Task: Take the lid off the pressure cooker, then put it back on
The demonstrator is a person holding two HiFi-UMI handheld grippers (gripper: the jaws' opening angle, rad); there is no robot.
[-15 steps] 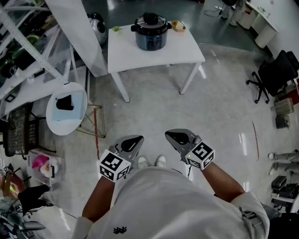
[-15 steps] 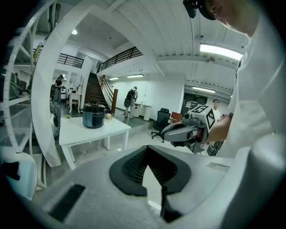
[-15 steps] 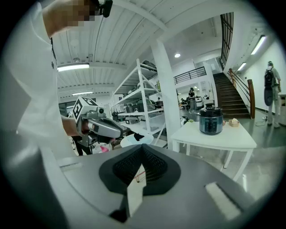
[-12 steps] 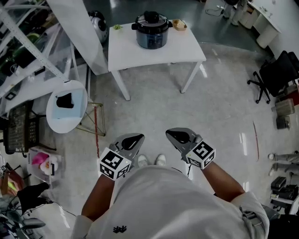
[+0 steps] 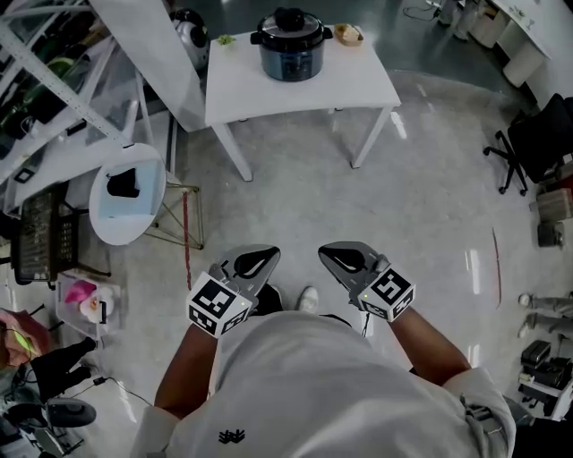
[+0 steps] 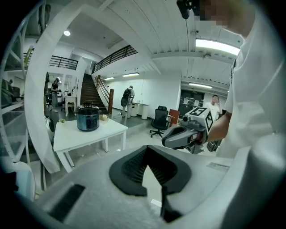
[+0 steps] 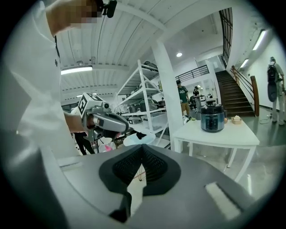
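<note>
The dark blue pressure cooker (image 5: 291, 46) stands at the far side of a white table (image 5: 304, 89), its black lid (image 5: 291, 23) on top. It also shows small in the left gripper view as the cooker (image 6: 87, 117) and in the right gripper view as the cooker (image 7: 212, 117). Both grippers hover over the floor close to my body, well short of the table. My left gripper (image 5: 271, 254) is shut and empty, and so is my right gripper (image 5: 324, 253). Each gripper view shows its own gripper, the left one (image 6: 147, 150) and the right one (image 7: 142, 146), with the pads meeting at the tips.
A small bowl (image 5: 347, 34) and a green item (image 5: 224, 39) sit beside the cooker. A slanted white pillar (image 5: 152, 63), metal shelving (image 5: 45, 98) and a round white side table (image 5: 130, 204) stand left. An office chair (image 5: 537, 143) is right. Open floor lies between me and the table.
The table and cooker have slid up towards the top of the head view and one foot has shifted. Both grippers keep the same pose, jaws still shut.
</note>
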